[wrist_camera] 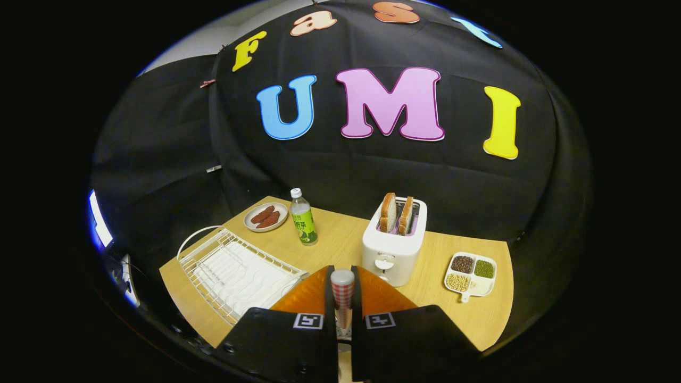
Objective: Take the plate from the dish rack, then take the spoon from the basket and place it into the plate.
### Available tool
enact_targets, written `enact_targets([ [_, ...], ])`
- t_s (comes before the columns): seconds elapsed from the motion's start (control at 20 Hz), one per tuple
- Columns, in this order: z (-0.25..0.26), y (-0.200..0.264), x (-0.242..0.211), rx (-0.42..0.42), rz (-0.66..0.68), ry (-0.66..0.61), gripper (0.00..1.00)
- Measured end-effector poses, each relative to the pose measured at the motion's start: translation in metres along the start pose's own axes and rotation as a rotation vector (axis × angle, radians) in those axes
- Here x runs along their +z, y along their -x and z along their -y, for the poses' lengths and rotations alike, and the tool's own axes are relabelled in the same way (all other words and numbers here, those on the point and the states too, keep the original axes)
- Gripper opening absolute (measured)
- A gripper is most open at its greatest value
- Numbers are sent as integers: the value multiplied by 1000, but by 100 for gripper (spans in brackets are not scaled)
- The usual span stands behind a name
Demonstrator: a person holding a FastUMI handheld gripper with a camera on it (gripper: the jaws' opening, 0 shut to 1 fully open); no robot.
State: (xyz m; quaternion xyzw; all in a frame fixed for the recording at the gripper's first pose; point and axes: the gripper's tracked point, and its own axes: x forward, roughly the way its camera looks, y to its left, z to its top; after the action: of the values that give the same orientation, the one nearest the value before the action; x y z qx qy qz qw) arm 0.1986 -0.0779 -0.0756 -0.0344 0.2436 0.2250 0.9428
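Your spoon sits clamped between the gripper fingers, checkered handle end up, high over the table. Thin grip — tilt and it slips. Orange plate just under the fingers. One empty dish rack, one toaster — two bread slices, one bottle.

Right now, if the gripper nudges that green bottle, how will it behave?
The bottle stands tall and narrow on the table, so it probably tips easily. Round body: likely rolls once down. The gripper is shut on a spoon.
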Motion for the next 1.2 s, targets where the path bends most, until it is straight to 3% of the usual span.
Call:
enact_targets([
  [0.2, -25, 30, -29, 61, -40, 20, 14],
  [0.45, -63, 39, -113, 131, -185, 11, 14],
  [0.75, -83, 31, -205, 155, -347, 6, 14],
  [1.2, -96, 12, -235, 148, -398, -35, 18],
])
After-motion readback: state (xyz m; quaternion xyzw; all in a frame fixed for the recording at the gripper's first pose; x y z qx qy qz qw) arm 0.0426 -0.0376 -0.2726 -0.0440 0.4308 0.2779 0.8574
